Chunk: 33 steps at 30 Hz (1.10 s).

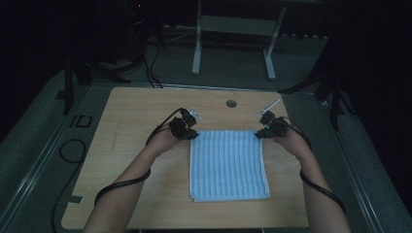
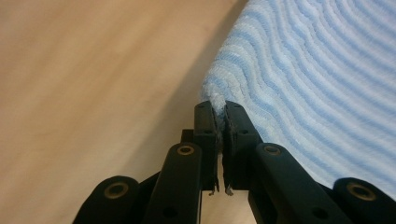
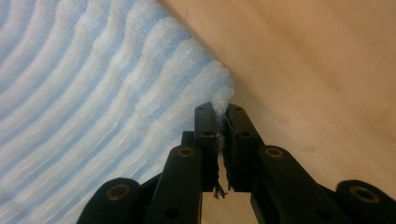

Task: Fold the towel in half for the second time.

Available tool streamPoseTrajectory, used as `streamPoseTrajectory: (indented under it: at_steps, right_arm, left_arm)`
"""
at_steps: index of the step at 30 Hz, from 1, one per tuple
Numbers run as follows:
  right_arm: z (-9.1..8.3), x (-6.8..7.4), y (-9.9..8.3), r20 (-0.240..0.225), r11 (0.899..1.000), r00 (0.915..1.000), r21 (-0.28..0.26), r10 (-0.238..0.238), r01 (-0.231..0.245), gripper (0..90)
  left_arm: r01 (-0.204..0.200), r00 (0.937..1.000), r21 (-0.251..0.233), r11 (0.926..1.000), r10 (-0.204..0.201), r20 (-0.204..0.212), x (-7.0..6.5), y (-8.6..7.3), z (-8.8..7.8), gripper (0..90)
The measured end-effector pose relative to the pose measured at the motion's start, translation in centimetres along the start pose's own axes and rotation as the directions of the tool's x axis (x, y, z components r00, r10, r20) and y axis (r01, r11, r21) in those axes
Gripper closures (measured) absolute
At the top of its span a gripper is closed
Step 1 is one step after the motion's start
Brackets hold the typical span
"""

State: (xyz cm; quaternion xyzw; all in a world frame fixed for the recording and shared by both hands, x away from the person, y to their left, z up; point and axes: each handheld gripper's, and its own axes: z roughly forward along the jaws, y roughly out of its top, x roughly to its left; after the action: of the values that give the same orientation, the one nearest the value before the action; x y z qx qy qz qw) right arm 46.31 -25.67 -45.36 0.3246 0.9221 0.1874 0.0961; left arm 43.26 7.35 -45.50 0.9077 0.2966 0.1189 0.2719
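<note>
A light blue striped towel (image 1: pixel 228 165) lies folded on the wooden table (image 1: pixel 131 116), its near edge flat on the wood. My left gripper (image 1: pixel 193 135) pinches the towel's far left corner. In the left gripper view the black jaws are pressed together on the corner of the towel (image 2: pixel 299 79), with a tuft of cloth sticking out at my left gripper (image 2: pixel 219 106). My right gripper (image 1: pixel 259 134) holds the far right corner. The right gripper view shows the towel (image 3: pixel 88 93) corner squeezed between the jaws at my right gripper (image 3: pixel 220 106), raised a little off the wood.
The table has a round cable hole (image 1: pixel 231 103) near its far edge. Black cables (image 1: pixel 121 183) trail from both grippers along the forearms. A white metal stand (image 1: pixel 233 29) is on the floor beyond the table. Bare wood lies left and right of the towel.
</note>
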Motion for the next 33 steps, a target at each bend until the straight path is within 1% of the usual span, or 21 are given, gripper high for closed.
streamPoseTrajectory:
  at_steps: [1, 3, 4, 5, 6, 10, 12, 14, 15, 16, 17, 19, 21, 23, 24, 26, 29, 30, 31, 32, 33]
  right_arm:
    - [-0.7, 0.1, 0.6, 0.017, 1.000, 0.9998, -0.017, -0.007, 0.007, 84.4]
    - [-1.5, 0.1, 1.1, 0.029, 0.999, 0.9995, -0.045, -0.009, 0.010, 84.4]
    - [-2.1, 0.2, 1.4, 0.040, 0.998, 0.9992, -0.066, -0.010, 0.013, 84.4]
    - [-2.6, 0.3, 1.6, 0.049, 0.996, 0.9987, -0.089, -0.015, 0.019, 84.4]
    - [-3.1, 0.4, 1.8, 0.048, 0.994, 0.9988, -0.110, -0.012, 0.017, 84.3]
    - [-4.4, 1.4, 1.8, 0.065, 0.986, 0.9973, -0.161, -0.035, 0.045, 84.2]
    - [-5.0, 2.2, 1.5, 0.075, 0.982, 0.9957, -0.179, -0.055, 0.068, 84.0]
    - [-5.4, 3.2, 0.8, 0.082, 0.977, 0.9933, -0.190, -0.081, 0.096, 84.0]
    - [-5.5, 3.6, 0.4, 0.077, 0.974, 0.9933, -0.203, -0.087, 0.101, 84.0]
    - [-5.6, 4.1, -0.1, 0.075, 0.971, 0.9931, -0.213, -0.091, 0.105, 83.9]
    - [-5.7, 4.5, -0.5, 0.074, 0.970, 0.9926, -0.215, -0.097, 0.111, 83.9]
    - [-5.8, 5.2, -1.5, 0.068, 0.967, 0.9918, -0.224, -0.108, 0.121, 83.7]
    - [-5.7, 5.9, -2.5, 0.057, 0.966, 0.9912, -0.225, -0.119, 0.129, 83.7]
    - [-5.4, 6.7, -3.5, 0.049, 0.968, 0.9903, -0.208, -0.130, 0.138, 83.5]
    - [-5.3, 7.2, -4.1, 0.045, 0.967, 0.9894, -0.211, -0.138, 0.145, 83.5]
    - [-4.9, 7.7, -5.1, 0.026, 0.967, 0.9903, -0.212, -0.136, 0.139, 83.5]
    - [-4.2, 8.5, -6.7, -0.001, 0.969, 0.9916, -0.210, -0.129, 0.126, 83.5]
    - [-3.9, 8.9, -7.2, -0.007, 0.971, 0.9916, -0.202, -0.129, 0.125, 83.3]
    - [-3.6, 9.1, -7.7, -0.009, 0.973, 0.9912, -0.192, -0.132, 0.128, 83.3]
    - [-3.2, 9.4, -8.2, -0.016, 0.975, 0.9910, -0.183, -0.133, 0.128, 83.3]
    - [-2.8, 9.6, -8.7, -0.032, 0.976, 0.9913, -0.181, -0.127, 0.120, 83.3]
  left_arm:
    - [0.002, 0.9999, -0.011, 0.9999, -0.002, -0.011, 0.1, 0.1, -0.4, 85.0]
    - [-0.007, 0.9995, -0.036, 0.9993, 0.006, -0.030, 0.4, 0.5, -1.8, 85.0]
    - [-0.003, 0.9994, -0.051, 0.9987, 0.001, -0.033, 0.6, 0.6, -2.4, 84.9]
    - [-0.007, 0.9994, -0.062, 0.9981, 0.004, -0.034, 0.6, 0.6, -2.9, 84.9]
    - [-0.014, 0.9989, -0.068, 0.9976, 0.011, -0.045, 0.7, 0.6, -3.2, 84.9]
    - [-0.026, 0.9987, -0.101, 0.9945, 0.022, -0.046, 0.4, -0.1, -4.8, 84.8]
    - [-0.048, 0.9982, -0.117, 0.9920, 0.044, -0.041, -0.2, -0.8, -5.4, 84.8]
    - [-0.061, 0.9975, -0.124, 0.9905, 0.056, -0.042, -0.9, -1.7, -5.8, 84.7]
    - [-0.067, 0.9976, -0.126, 0.9898, 0.063, -0.028, -1.3, -2.2, -6.0, 84.7]
    - [-0.067, 0.9976, -0.126, 0.9897, 0.065, -0.025, -1.6, -2.6, -6.1, 84.7]
    - [-0.075, 0.9971, -0.124, 0.9895, 0.072, -0.025, -2.1, -3.2, -6.2, 84.7]
    - [-0.080, 0.9968, -0.118, 0.9897, 0.080, -0.005, -2.9, -4.1, -6.2, 84.6]
    - [-0.086, 0.9961, -0.112, 0.9899, 0.088, 0.006, -3.9, -5.0, -6.1, 84.6]
    - [-0.119, 0.9925, -0.103, 0.9876, 0.121, 0.016, -5.2, -5.9, -5.7, 84.5]
    - [-0.123, 0.9918, -0.097, 0.9876, 0.126, 0.022, -5.6, -6.2, -5.6, 84.5]
    - [-0.142, 0.9886, -0.084, 0.9863, 0.146, 0.038, -6.5, -6.9, -5.2, 84.5]
    - [-0.148, 0.9869, -0.078, 0.9860, 0.152, 0.055, -7.3, -7.7, -4.7, 84.4]
    - [-0.138, 0.9874, -0.077, 0.9875, 0.143, 0.068, -7.6, -8.0, -4.5, 84.3]
    - [-0.148, 0.9853, -0.070, 0.9865, 0.153, 0.076, -7.8, -8.2, -4.3, 84.3]
    - [-0.148, 0.9844, -0.063, 0.9870, 0.153, 0.086, -8.1, -8.5, -4.1, 84.2]
    - [-0.148, 0.9842, -0.061, 0.9872, 0.153, 0.089, -8.4, -8.7, -3.9, 84.2]
